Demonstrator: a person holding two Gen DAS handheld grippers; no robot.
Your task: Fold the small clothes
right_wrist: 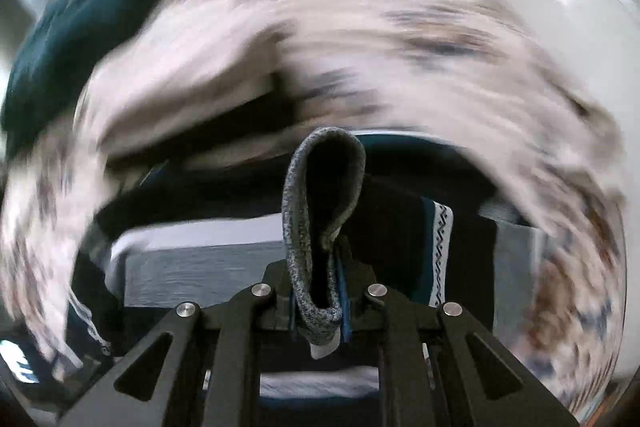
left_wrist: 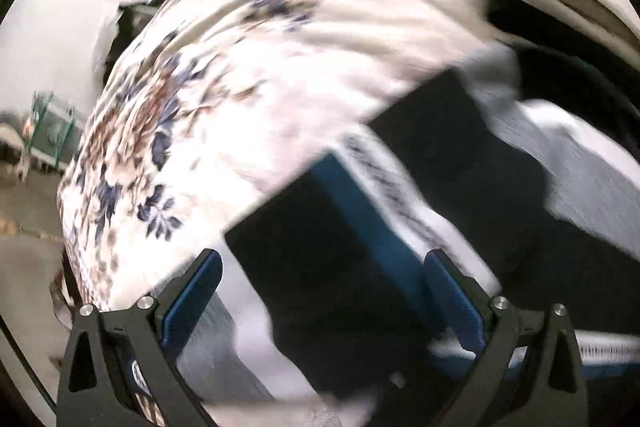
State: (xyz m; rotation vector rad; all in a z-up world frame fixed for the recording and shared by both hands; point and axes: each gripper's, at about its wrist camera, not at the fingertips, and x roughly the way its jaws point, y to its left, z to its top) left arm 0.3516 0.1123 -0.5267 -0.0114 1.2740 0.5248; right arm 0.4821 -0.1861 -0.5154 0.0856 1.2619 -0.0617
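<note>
While our right gripper (right_wrist: 320,307) has its fingers pinched on the grey knit edge (right_wrist: 304,227), our left gripper (left_wrist: 320,291) hangs wide open, holding nothing, above the striped garment (left_wrist: 360,267) on the floral bedspread (left_wrist: 224,99). Soft, light, floppy stuff; we'd take it by a hem or corner.

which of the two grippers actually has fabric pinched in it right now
The right gripper: it is shut on a looped grey knit fabric edge. The left gripper stands open above the striped clothes, gripping nothing.
</note>
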